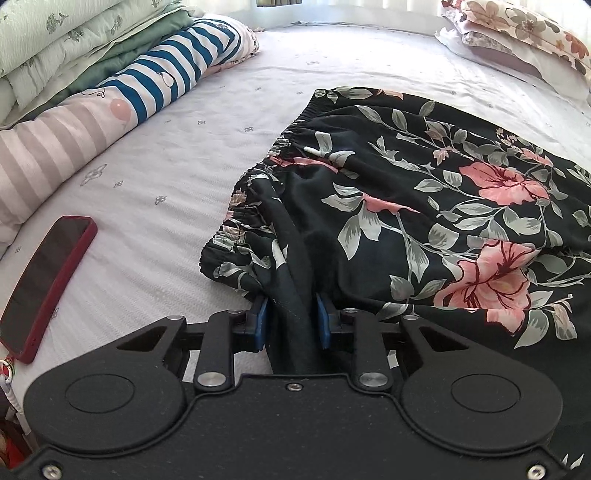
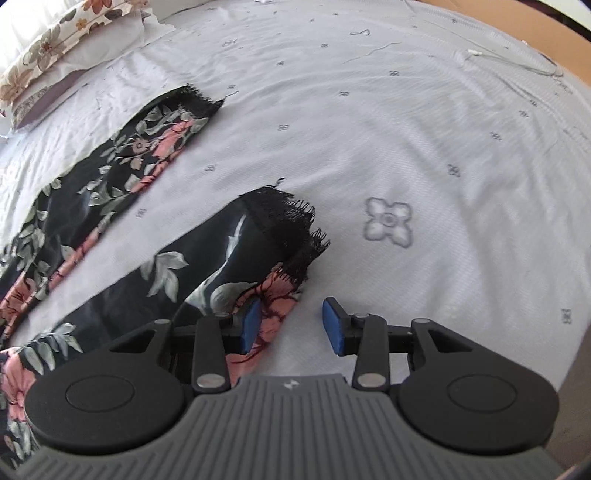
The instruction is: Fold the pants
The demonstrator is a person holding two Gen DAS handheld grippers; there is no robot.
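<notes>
Black pants [image 1: 424, 206] with pink flowers and grey leaves lie spread on the bed, the elastic waistband [image 1: 258, 177] toward the left. My left gripper [image 1: 291, 317] is shut on a bunched dark fold of the pants near the waist. In the right wrist view both legs show, the near leg [image 2: 221, 258] and the far leg [image 2: 122, 158], each with a frayed black hem. My right gripper [image 2: 290, 321] is open at the near leg's hem; its left pad [image 2: 251, 321] touches the fabric edge and the other pad is over bare sheet.
A red-cased phone [image 1: 48, 284] lies on the sheet at the left. Folded quilts and a striped blanket [image 1: 147, 74] line the far left. Floral pillows [image 1: 524, 33] sit at the far right. The white sheet [image 2: 424, 147] spreads right to the bed edge.
</notes>
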